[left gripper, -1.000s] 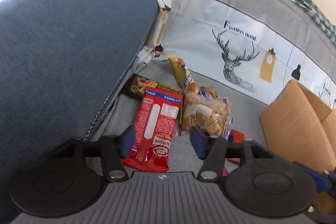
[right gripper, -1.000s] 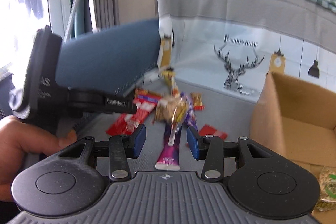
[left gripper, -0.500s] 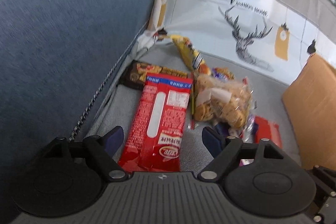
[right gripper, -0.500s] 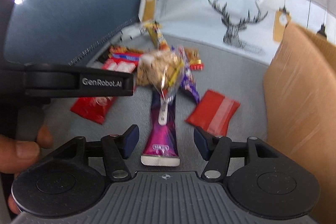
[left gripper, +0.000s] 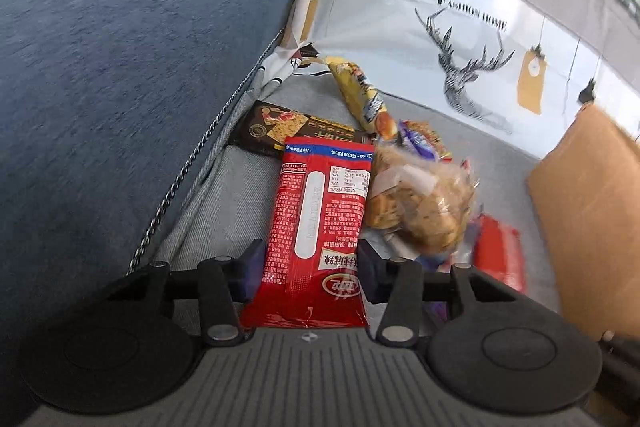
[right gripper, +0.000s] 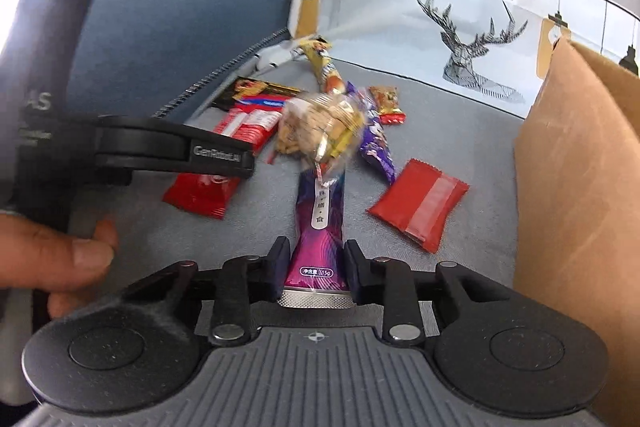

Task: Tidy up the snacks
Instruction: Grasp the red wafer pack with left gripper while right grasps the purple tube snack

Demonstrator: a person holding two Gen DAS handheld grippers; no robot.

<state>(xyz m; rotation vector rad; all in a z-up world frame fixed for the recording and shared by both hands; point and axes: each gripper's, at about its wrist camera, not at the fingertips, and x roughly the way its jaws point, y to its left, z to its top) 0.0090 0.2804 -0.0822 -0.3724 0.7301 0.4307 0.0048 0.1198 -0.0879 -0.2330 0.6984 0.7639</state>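
A big blue sofa arm (left gripper: pixel 132 79) is filling the upper left of both views, and a grey sofa cover (right gripper: pixel 460 27) with a deer is hanging behind, reading "FASHION HOME". A brown cardboard box (right gripper: pixel 580 187) is standing at the right edge.

The snacks are lying in a pile on the sofa seat, mid-frame. The left tongs (left gripper: pixel 310 269) are closing around the long red packet (left gripper: pixel 320 223), one pad on each side near its bottom end. The right tongs (right gripper: pixel 314 267) are closing on the purple stick packet (right gripper: pixel 320 223), marked "15g"; the pads look to be touching its sides. The left tool's side is reading "GenRobot.AI".

I think each should squeeze the packet's end evenly before lifting, so neither slips or drags the cracker bag (right gripper: pixel 320 129) along.
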